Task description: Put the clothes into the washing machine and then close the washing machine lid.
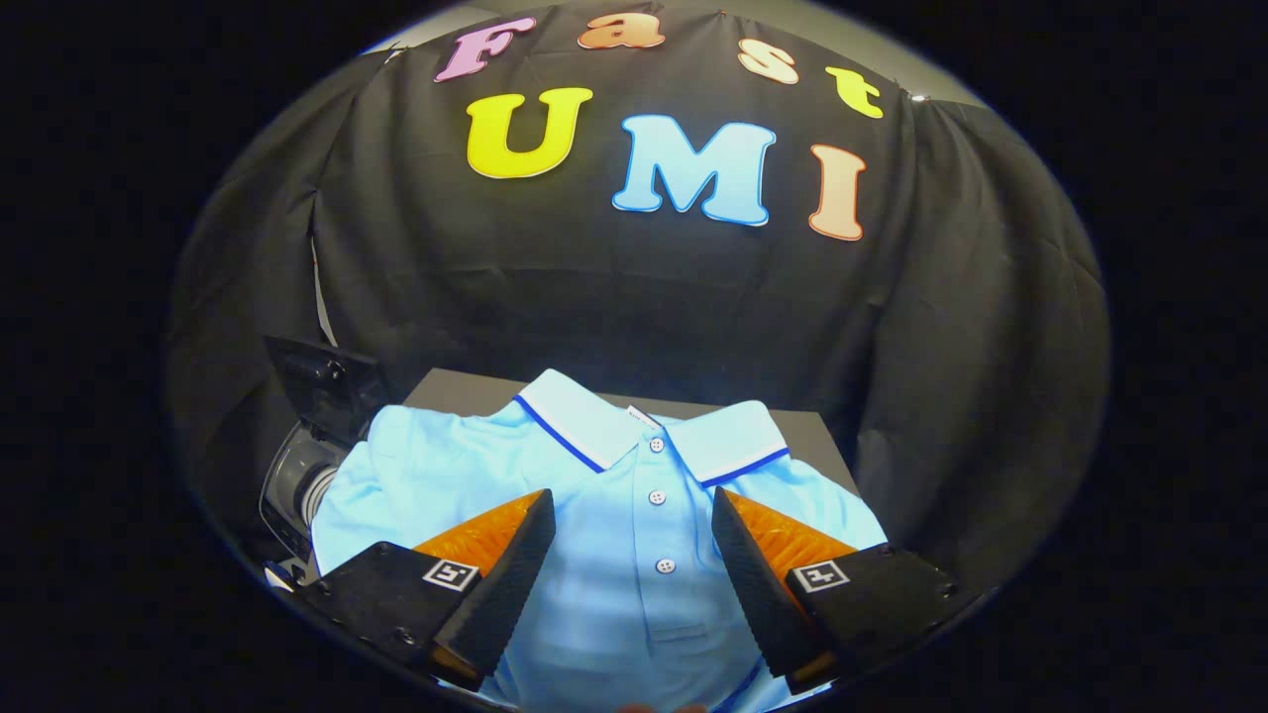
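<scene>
Polo shirt, light blue, laid flat and front-up on a dark table. Long axis runs straight away from the tool: collar at the far end toward the black cloth wall, hem end near, passing under the fingers. Shirt covers most of the table; bare tabletop shows along the far edge and at the far right corner. One sleeve spreads to the left, its edge reaching toward the washing machine.

Washing machine, at the table's left, partly hidden by the sleeve; a round grey opening is visible, with a dark lid standing raised above it.

Tool spread wide, fingers well apart and pinching nothing. Whether they touch the cloth cannot be told. Left finger sits over the shirt's chest, right finger over the other side, placket between them.

Collar white with a dark blue stripe along its edge, folded open.

Buttons: three white ones down the placket, in line with the long axis.

Neck label: small white tag inside the collar, print too small to read. Square black-and-white markers on each finger.
</scene>
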